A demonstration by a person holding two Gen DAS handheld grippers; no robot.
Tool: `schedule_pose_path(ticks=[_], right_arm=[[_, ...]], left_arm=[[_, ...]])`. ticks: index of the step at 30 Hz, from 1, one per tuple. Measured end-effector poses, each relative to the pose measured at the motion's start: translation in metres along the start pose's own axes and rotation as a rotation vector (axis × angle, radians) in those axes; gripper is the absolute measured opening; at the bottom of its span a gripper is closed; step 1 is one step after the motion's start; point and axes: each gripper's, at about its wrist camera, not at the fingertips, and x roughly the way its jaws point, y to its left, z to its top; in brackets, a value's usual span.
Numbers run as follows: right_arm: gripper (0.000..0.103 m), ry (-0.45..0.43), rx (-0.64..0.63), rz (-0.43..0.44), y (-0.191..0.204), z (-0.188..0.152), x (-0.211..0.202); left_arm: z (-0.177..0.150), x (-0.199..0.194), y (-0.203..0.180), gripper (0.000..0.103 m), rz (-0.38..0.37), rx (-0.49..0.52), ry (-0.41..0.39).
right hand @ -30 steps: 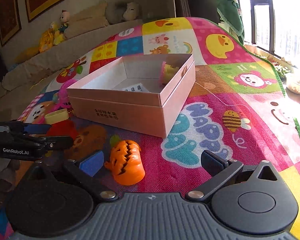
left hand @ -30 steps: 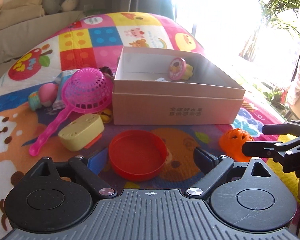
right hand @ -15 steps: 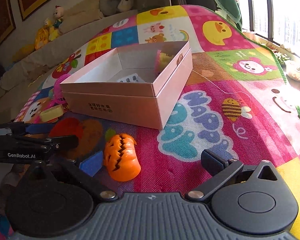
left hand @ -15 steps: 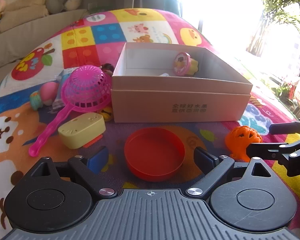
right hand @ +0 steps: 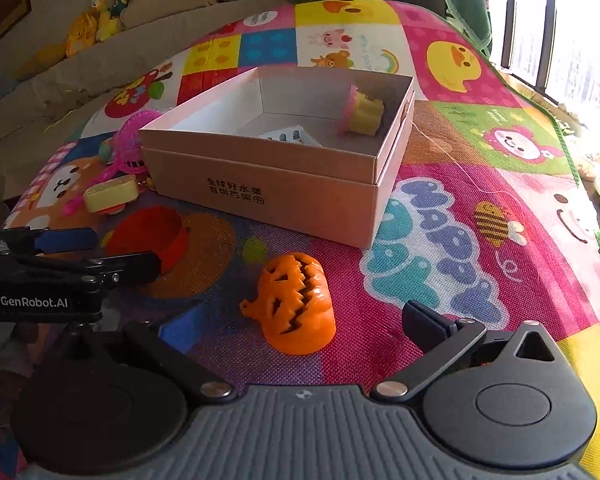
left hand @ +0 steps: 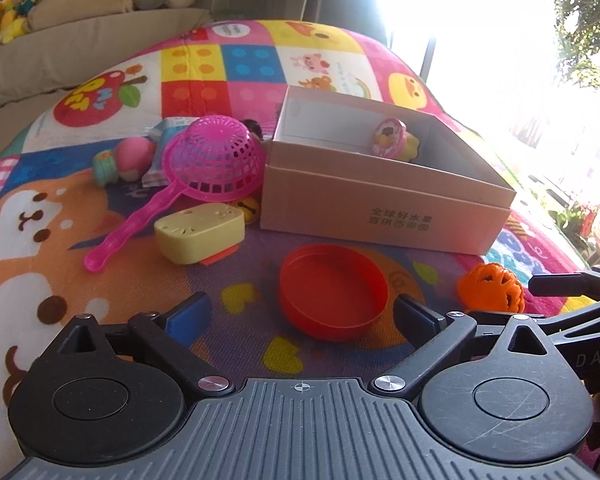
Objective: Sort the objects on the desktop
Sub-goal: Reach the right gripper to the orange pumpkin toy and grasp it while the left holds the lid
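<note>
Orange pumpkin now sits between your right gripper's spread, empty fingers, nearer than a second ago, so you look lined up to grasp it. Your left gripper has swung so the red lid lies just ahead toward its right finger; its fingers are open and empty too. Both hover low over the mat. Farther off stands the box, one toy already inside; strainer waits far left.
</note>
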Motion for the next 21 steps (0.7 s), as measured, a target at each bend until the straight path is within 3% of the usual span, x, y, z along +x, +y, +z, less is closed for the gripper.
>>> schedule_pose_path(ticks=[4, 7, 10, 12, 17, 21], right_arm=[[0.103, -0.012, 0.037, -0.071, 0.003, -0.002, 0.005], [0.103, -0.046, 0.166, -0.101, 0.011, -0.004, -0.001], [0.103, -0.092, 0.276, -0.046, 0.015, -0.013, -0.008], [0.103, -0.102, 0.250, -0.007, 0.017, -0.012, -0.010], [0.103, -0.168, 0.080, -0.176, 0.015, 0.003, -0.006], [0.103, -0.209, 0.082, -0.271, -0.017, 0.029, 0.002]], left_arm=[[-0.004, -0.007, 0.002, 0.101, -0.011, 0.000, -0.007], [-0.006, -0.014, 0.014, 0.103, -0.025, -0.049, -0.024], [-0.009, -0.019, 0.033, 0.103, 0.017, -0.104, -0.014], [-0.011, -0.024, 0.040, 0.103, 0.029, -0.105, -0.019], [-0.012, -0.025, 0.037, 0.103, 0.045, -0.083, -0.016], [-0.013, -0.024, 0.031, 0.103, 0.048, -0.054, -0.009]])
